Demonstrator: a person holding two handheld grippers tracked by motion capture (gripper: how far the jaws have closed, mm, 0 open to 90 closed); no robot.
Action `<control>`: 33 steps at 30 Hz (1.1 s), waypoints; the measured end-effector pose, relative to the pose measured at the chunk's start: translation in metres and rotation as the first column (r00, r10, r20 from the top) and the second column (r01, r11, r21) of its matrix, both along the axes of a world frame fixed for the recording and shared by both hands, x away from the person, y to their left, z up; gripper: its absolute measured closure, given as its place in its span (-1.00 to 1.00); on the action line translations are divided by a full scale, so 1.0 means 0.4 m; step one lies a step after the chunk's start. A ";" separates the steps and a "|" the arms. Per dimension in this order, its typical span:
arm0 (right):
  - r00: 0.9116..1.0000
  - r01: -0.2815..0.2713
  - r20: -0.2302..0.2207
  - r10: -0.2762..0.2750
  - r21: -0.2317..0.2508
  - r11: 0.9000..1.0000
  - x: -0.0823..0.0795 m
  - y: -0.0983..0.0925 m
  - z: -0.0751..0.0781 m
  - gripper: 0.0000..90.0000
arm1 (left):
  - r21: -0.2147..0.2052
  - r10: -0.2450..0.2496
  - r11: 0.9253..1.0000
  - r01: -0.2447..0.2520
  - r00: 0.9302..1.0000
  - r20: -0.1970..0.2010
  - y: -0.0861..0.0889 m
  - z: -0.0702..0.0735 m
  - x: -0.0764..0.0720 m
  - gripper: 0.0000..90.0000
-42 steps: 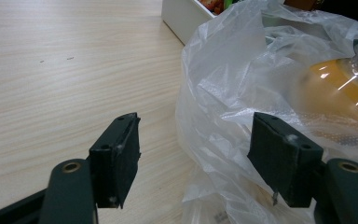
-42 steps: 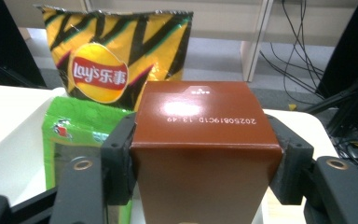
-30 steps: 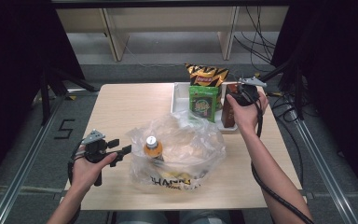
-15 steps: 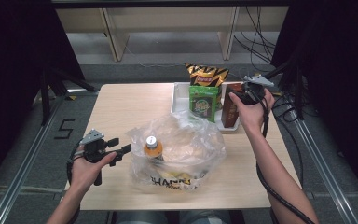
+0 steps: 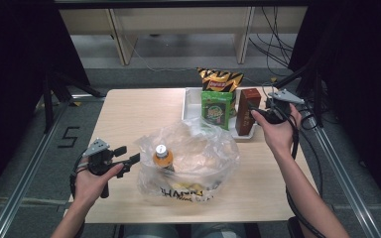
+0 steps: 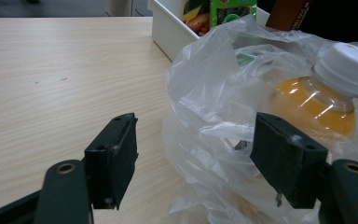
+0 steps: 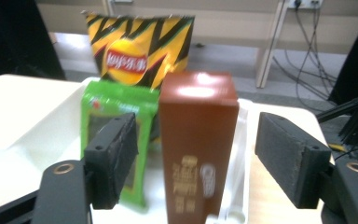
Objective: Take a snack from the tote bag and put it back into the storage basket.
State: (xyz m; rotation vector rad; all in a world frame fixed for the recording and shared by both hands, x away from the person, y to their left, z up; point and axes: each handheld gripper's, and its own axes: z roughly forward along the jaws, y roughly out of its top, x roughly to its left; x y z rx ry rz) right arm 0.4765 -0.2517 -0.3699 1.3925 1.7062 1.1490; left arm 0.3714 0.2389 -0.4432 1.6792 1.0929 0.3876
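The right gripper (image 5: 256, 115), jaws spread and having just been opening, sits just beside the brown box (image 5: 248, 110), which stands upright in the white tray (image 5: 190, 101) next to the green packet (image 5: 216, 109), untouched by the pads. The left gripper (image 5: 129, 161) gapes released at the edge of the plastic bag (image 5: 198, 163) holding an orange bottle (image 5: 162, 157) on the counter (image 5: 139, 119).

yellow chip bag (image 5: 220, 79) and green packet (image 5: 216, 109) upright in white tray (image 5: 190, 105)
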 end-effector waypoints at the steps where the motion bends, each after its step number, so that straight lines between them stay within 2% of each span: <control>1: 1.000 -0.018 0.011 0.018 -0.002 1.000 -0.009 -0.005 -0.005 -0.27 | 0.004 -0.002 1.000 0.002 1.000 0.001 0.001 0.000 -0.002 -0.33; 4: 0.999 -0.037 -0.001 0.037 0.004 0.999 -0.043 -0.013 -0.013 -0.16 | -0.010 -0.004 1.000 0.004 1.000 0.003 -0.001 0.000 -0.007 -0.33; 7: 0.998 -0.063 -0.009 0.063 0.015 0.998 -0.079 -0.016 -0.019 0.00 | -0.005 -0.006 1.000 0.006 1.000 0.013 -0.002 0.002 -0.010 -0.33; 10: 0.995 -0.103 0.000 0.103 0.007 0.995 -0.109 -0.021 -0.026 0.15 | -0.008 -0.006 1.000 0.006 1.000 0.023 -0.004 0.005 -0.013 -0.33; 13: 0.993 -0.120 0.004 0.120 0.018 0.993 -0.136 -0.017 -0.032 0.28 | -0.012 -0.007 1.000 0.008 0.999 0.033 -0.006 0.007 -0.015 -0.32; 16: 0.989 -0.149 0.009 0.149 0.016 0.989 -0.156 -0.015 -0.039 0.37 | -0.013 -0.005 1.000 0.006 0.999 0.037 -0.006 0.006 -0.016 -0.32; 17: 0.988 -0.152 0.006 0.152 0.034 0.988 -0.162 -0.011 -0.041 0.41 | -0.011 -0.006 1.000 0.006 0.999 0.038 -0.005 0.006 -0.016 -0.32; 18: 0.988 -0.156 0.018 0.156 0.035 0.987 -0.162 -0.011 -0.043 0.46 | -0.012 -0.004 1.000 0.004 0.999 0.037 -0.004 0.006 -0.016 -0.32; 20: 0.987 -0.160 0.010 0.160 0.050 0.986 -0.170 -0.009 -0.048 0.53 | -0.013 -0.002 1.000 0.003 0.999 0.038 -0.004 0.007 -0.017 -0.32; 21: 0.986 -0.165 0.001 0.165 0.057 0.985 -0.173 -0.010 -0.049 0.55 | -0.018 -0.006 1.000 0.007 0.999 0.040 -0.005 0.006 -0.016 -0.32; 22: 0.981 -0.194 0.011 0.194 0.033 0.980 -0.170 -0.019 -0.052 0.55 | -0.013 0.000 1.000 0.001 0.999 0.038 -0.007 0.008 -0.018 -0.32; 23: 0.984 -0.179 -0.002 0.180 0.054 0.982 -0.177 -0.014 -0.052 0.55 | -0.015 -0.003 1.000 0.004 0.999 0.040 -0.008 0.008 -0.017 -0.33; 26: 0.985 -0.173 0.001 0.173 0.067 0.983 -0.181 -0.013 -0.050 0.51 | -0.015 -0.008 1.000 0.008 0.999 0.039 -0.012 0.007 -0.019 -0.32; 27: 0.984 -0.180 0.018 0.179 0.052 0.982 -0.180 -0.015 -0.050 0.48 | -0.022 -0.001 1.000 0.001 0.999 0.037 -0.013 0.008 -0.020 -0.32; 28: 0.985 -0.173 -0.003 0.174 0.077 0.982 -0.185 -0.012 -0.048 0.44 | -0.020 -0.006 1.000 0.007 0.999 0.046 -0.012 0.010 -0.019 -0.32; 29: 0.983 -0.183 0.005 0.183 0.067 0.981 -0.184 -0.015 -0.049 0.42 | -0.018 -0.008 1.000 0.009 0.999 0.046 -0.011 0.012 -0.020 -0.32; 30: 0.984 -0.175 -0.006 0.176 0.081 0.981 -0.189 -0.015 -0.050 0.40 | -0.021 -0.004 1.000 0.005 0.999 0.049 -0.012 0.015 -0.021 -0.33; 31: 0.984 -0.180 0.008 0.180 0.059 0.982 -0.187 -0.019 -0.052 0.39 | -0.022 -0.006 1.000 0.007 0.999 0.053 -0.012 0.017 -0.021 -0.32; 32: 0.986 -0.166 -0.002 0.167 0.078 0.983 -0.191 -0.017 -0.054 0.38 | -0.026 -0.004 1.000 0.006 0.999 0.054 -0.013 0.019 -0.024 -0.32; 33: 0.982 -0.189 -0.002 0.189 0.061 0.980 -0.190 -0.025 -0.056 0.38 | -0.025 -0.006 1.000 0.007 0.998 0.056 -0.014 0.020 -0.025 -0.32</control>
